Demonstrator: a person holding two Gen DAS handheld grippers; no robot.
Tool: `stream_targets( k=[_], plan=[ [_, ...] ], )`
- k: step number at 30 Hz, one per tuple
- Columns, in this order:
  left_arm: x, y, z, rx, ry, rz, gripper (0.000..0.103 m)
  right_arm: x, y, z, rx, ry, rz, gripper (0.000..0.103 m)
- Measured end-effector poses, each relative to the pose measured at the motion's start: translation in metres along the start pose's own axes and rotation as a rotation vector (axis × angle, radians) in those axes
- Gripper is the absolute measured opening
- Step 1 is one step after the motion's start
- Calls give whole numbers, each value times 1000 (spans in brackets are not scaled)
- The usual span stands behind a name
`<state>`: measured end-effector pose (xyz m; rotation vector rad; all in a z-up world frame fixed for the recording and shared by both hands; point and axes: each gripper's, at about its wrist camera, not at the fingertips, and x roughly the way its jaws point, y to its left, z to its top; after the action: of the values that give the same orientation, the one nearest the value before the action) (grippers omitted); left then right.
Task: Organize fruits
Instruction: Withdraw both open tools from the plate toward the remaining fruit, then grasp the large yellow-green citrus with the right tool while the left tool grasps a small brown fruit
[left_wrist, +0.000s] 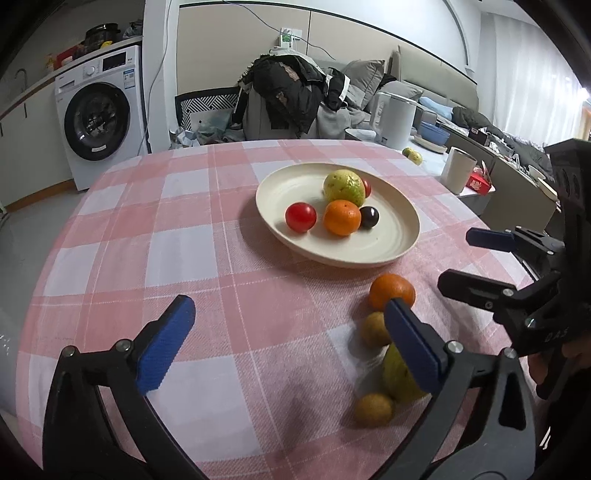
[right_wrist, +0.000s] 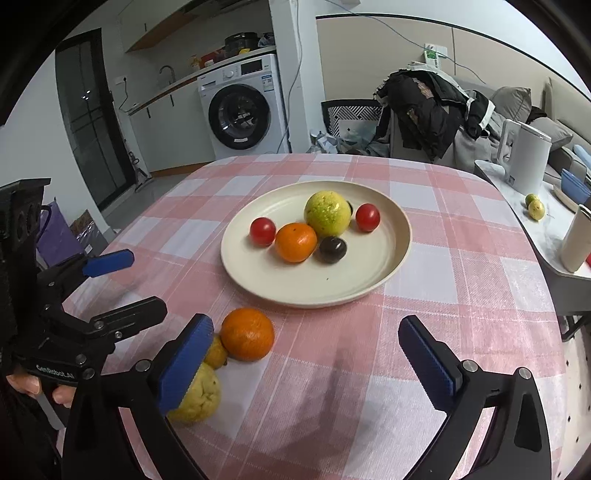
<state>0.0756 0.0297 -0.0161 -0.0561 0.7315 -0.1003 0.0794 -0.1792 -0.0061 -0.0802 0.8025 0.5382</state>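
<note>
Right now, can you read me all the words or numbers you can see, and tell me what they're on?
"GenRobot.AI": white letters on the left claw body, right wrist view.
"DAS": partial letters on the right claw body, left wrist view; the rest is cut off.
Washing machine panel and stickers: too small to read.
Red box: print blurred.

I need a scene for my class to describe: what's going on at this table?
A person holds a claw in each hand over a checked table, sorting fruit. The plate already holds a guava, an orange, two tomatoes and a dark plum. Both the left claw and right claw are open and empty. Another orange and some yellowish fruits wait on the cloth.
</note>
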Motion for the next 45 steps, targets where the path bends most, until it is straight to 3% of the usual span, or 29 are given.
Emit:
stream_targets(
  k=[17,28,37,39,40,45],
  plan=[
    [-27,-4,-29,4,23,-26,102,-11,29,-20,-94,71,113,103],
    [-22,1,-31,-13,36,-17,102,14,40,-32,-79,177,181,102],
    [-15,3,-32,-16,50,-21,102,18,42,-34,-70,192,267,76],
    [-15,3,-32,-14,49,-21,102,18,43,-34,-75,190,280,57],
    [-15,3,-32,-13,50,-21,102,18,45,-34,-79,188,281,53],
    [-14,2,-33,-5,68,-48,102,12,44,-33,-88,156,261,52]
  ],
)
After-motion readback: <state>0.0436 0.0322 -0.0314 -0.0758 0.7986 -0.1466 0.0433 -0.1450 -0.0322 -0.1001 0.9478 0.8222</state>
